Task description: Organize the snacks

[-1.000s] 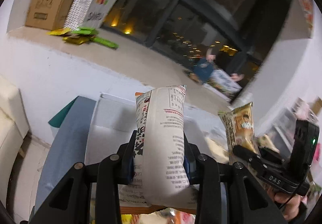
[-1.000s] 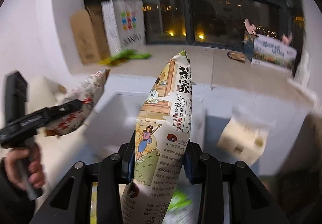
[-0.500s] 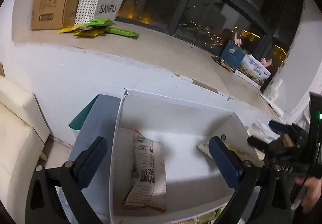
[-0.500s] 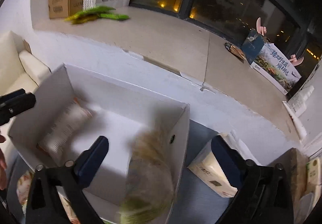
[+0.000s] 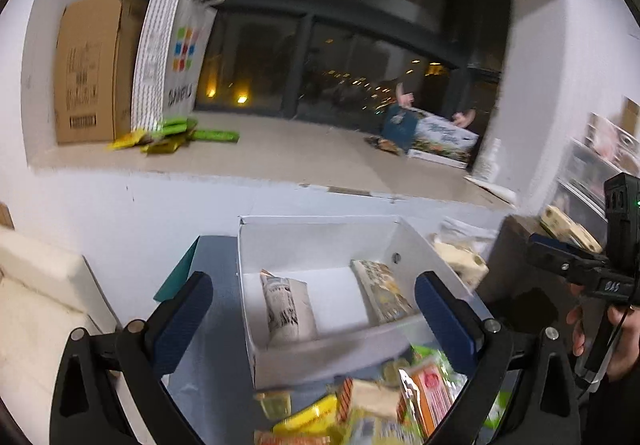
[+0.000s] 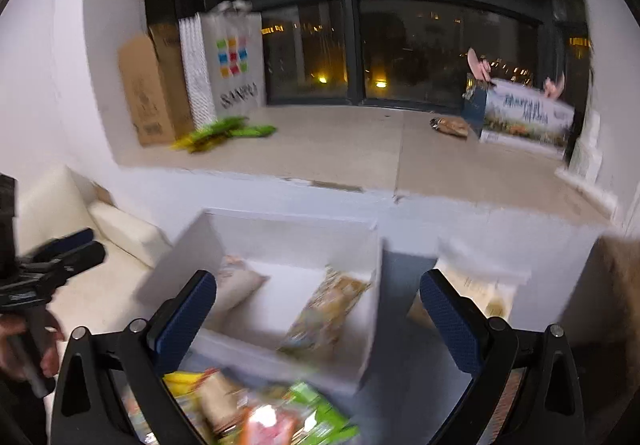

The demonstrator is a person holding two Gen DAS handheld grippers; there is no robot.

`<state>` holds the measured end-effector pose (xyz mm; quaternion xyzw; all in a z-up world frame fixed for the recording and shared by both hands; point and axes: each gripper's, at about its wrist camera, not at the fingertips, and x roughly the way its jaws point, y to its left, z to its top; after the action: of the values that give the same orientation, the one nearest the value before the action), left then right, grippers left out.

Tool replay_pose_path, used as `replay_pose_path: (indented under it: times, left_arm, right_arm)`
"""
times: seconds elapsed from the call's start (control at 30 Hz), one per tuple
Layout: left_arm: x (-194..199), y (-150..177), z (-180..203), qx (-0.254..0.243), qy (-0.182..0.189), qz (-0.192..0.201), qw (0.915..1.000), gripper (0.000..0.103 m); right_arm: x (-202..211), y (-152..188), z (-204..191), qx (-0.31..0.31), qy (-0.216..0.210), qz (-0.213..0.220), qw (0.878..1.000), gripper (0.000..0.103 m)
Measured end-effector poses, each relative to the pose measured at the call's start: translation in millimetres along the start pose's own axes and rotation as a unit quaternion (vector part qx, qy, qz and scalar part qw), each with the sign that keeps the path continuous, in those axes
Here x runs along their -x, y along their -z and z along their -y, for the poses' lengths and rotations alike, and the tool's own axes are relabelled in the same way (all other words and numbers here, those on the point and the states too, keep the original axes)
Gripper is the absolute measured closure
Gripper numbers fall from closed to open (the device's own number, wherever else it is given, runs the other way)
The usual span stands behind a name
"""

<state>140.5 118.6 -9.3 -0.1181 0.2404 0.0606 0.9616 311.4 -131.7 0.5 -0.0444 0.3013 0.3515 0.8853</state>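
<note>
White cardboard box [image 5: 320, 241] holds two snack bags [image 5: 288, 309], laid side by side to leave room. Both hand-held grippers, left [image 5: 312, 309] and right [image 6: 316, 309], hang released above the loose snack pile [image 5: 372, 413].

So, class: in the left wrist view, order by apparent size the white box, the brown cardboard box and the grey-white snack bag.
1. white box
2. brown cardboard box, farther away, so true size unsure
3. grey-white snack bag
</note>
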Motion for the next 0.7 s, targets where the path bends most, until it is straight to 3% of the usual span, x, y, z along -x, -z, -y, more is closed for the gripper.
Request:
replay_pose_path:
  times: [0.17, 0.3, 0.4, 0.53, 0.7]
  left_arm:
    - [43.6, 40.5, 15.6, -0.011, 0.025, -0.002, 0.9996, 0.0]
    - [71.9, 77.9, 29.5, -0.004, 0.048, -0.005, 0.9988, 0.0]
    - [87.8, 101.1, 40.0, -0.012, 0.052, -0.007, 0.9985, 0.0]
    - [98.4, 118.2, 51.5, -0.027, 0.048, -0.02, 0.9983, 0.0]
    - [103.8, 125.2, 64.3, -0.053, 0.049, -0.028, 0.997, 0.0]
  right_arm:
    - [58.9, 54.9, 1.7, -0.06, -0.086, 0.035, 0.994, 0.0]
    - [101.4, 103.2, -2.4, -0.085, -0.111, 0.083, 0.987, 0.0]
    - [125.1, 138.0, -10.0, -0.076, -0.098, 0.093, 0.988, 0.0]
    - [144.7, 174.1, -20.6, -0.044, -0.05, 0.066, 0.996, 0.0]
    - [149.0, 193.5, -19.7, -0.028, -0.037, 0.03, 0.998, 0.0]
